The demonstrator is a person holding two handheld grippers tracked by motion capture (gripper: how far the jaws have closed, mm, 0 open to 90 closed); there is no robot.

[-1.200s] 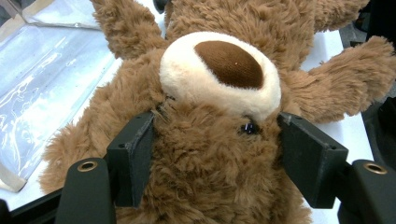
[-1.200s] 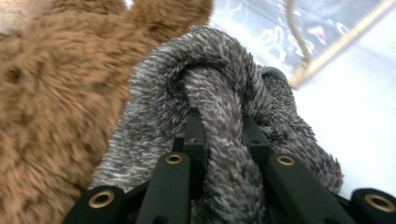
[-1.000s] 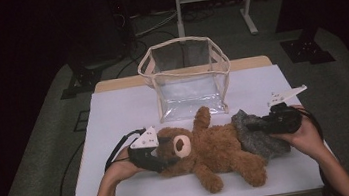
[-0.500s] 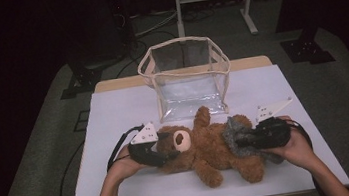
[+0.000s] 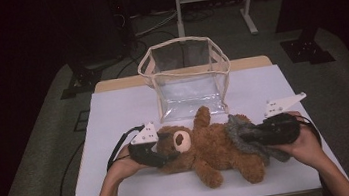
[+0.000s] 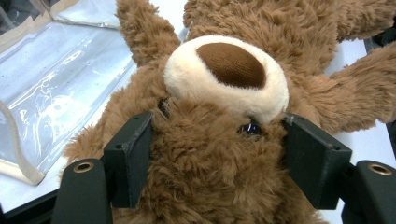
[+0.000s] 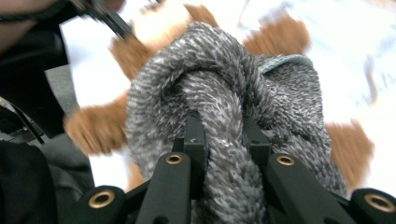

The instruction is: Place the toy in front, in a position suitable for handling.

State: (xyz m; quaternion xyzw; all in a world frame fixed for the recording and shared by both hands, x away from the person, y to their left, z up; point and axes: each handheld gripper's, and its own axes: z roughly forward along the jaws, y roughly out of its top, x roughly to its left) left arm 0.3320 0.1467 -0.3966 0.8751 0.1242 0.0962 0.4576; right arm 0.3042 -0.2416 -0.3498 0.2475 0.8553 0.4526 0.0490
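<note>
Teddy bear (image 5: pixel 209 149) sprawls on its back across the near half of a white-topped table (image 5: pixel 114 115), its long axis running side to side: head toward the person's left, legs toward the right. The left gripper (image 5: pixel 157 156) has its jaws clamped on either side of the bear's head, fur bulging between the black pads (image 6: pixel 128 154) just below the cream muzzle and dark brown nose, as the left gripper view shows. The right gripper (image 5: pixel 248 137) is pinched tight on a bunched fold of fuzzy grey knit cloth (image 5: pixel 242 132), which looks like a small garment or scarf, and carries it over the bear's lower body, so the cloth overlaps the legs and hip. The right hand (image 5: pixel 304 142) is therefore the nearer one to the bear's feet, the left the nearer to its head. Any dressing move would likely turn on drawing the grey cloth along that axis from the legs toward the head. Behind the bear, touching its raised arm, stands an open clear plastic tote bag (image 5: pixel 186 79) with beige trim. The plush is shaggy, mid-brown and soft, and yields readily under the jaws.
</note>
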